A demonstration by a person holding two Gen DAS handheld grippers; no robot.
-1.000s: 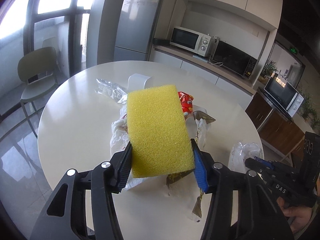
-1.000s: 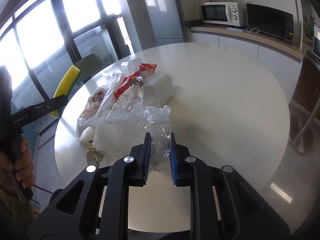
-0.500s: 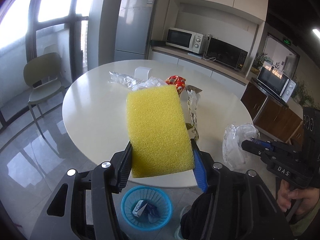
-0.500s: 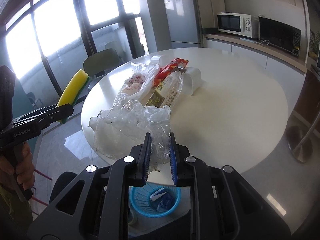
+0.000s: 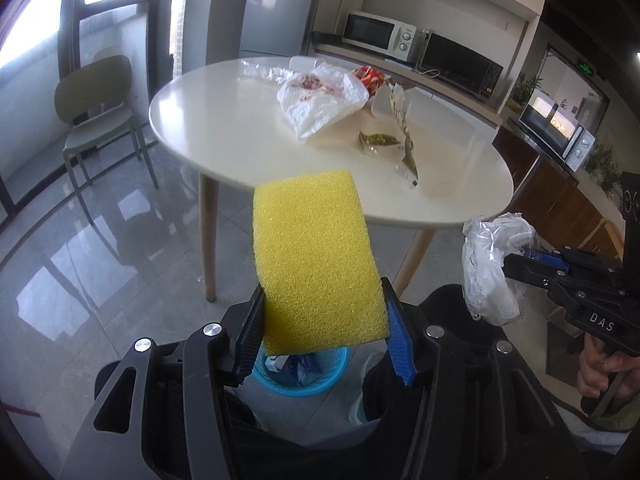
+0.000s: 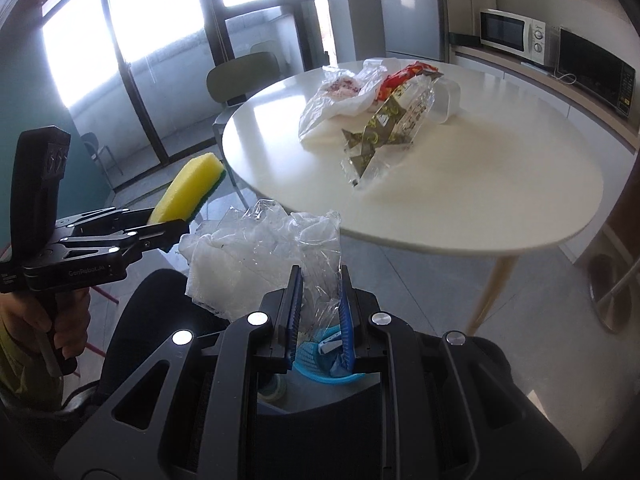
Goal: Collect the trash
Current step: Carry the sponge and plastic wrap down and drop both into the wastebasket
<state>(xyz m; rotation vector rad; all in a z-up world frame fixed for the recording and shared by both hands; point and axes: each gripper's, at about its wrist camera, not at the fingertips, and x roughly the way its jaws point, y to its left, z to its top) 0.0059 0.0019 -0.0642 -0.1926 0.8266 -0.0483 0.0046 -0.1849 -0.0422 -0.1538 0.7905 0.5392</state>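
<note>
Grey floor tiles fill the lower frames, where a blue wastebasket (image 6: 326, 364) sits directly below the right claw (image 6: 320, 312), clamped on crumpled clear plastic wrap (image 6: 276, 248); light, limp and slippery, it is best pinched at a bunched fold. The left claw (image 5: 320, 336) grips a yellow sponge (image 5: 316, 256). Farther off, wrappers (image 6: 384, 124) lie on the round white surface (image 6: 500, 184).

You can read "DAS" in white letters on the black body of the right gripper (image 5: 560, 264). The print on the left gripper (image 6: 160, 236) is too blurred to read.
</note>
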